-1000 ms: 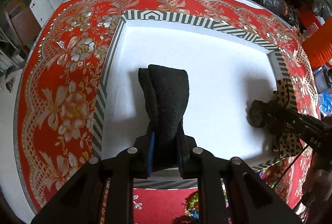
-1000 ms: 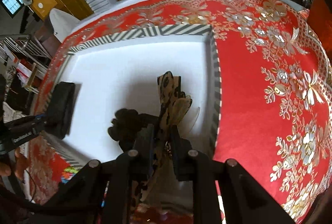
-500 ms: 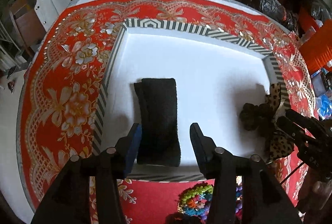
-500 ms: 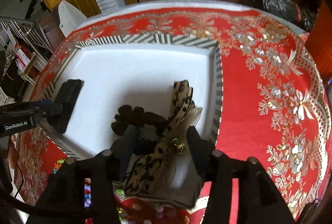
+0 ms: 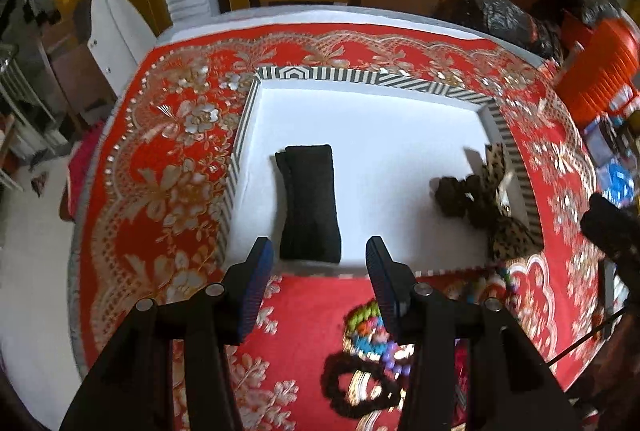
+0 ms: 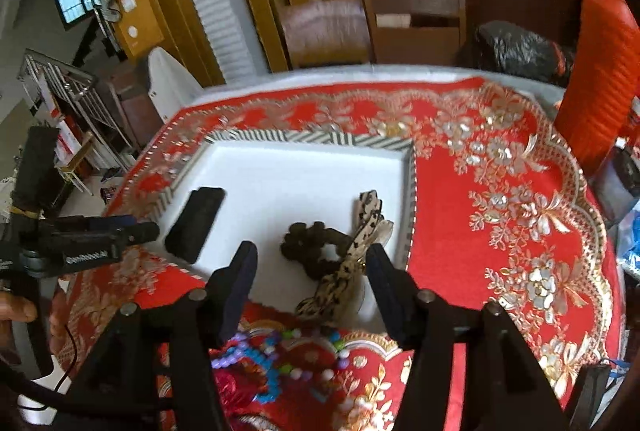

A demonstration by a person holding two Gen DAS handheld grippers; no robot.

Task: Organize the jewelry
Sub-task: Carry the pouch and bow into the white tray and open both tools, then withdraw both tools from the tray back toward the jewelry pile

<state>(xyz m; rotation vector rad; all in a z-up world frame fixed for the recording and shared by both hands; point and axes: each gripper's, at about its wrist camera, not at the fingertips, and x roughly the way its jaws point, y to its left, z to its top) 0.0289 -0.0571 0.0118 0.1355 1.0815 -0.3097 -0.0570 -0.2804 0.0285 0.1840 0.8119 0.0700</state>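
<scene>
Left gripper [image 5: 320,263] jaws are spread wide; right gripper [image 6: 308,271] jaws are opening, empty, above the tray [image 6: 304,167].

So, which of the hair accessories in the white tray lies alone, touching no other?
The black folded fabric headband, near the tray's left wall; the others lie bunched together at the right.

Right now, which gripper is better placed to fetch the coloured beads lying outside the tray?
Probably left: the left gripper is open and empty, with the coloured beads just below it. The right gripper, jaws opening, hangs over the leopard bow.
</scene>
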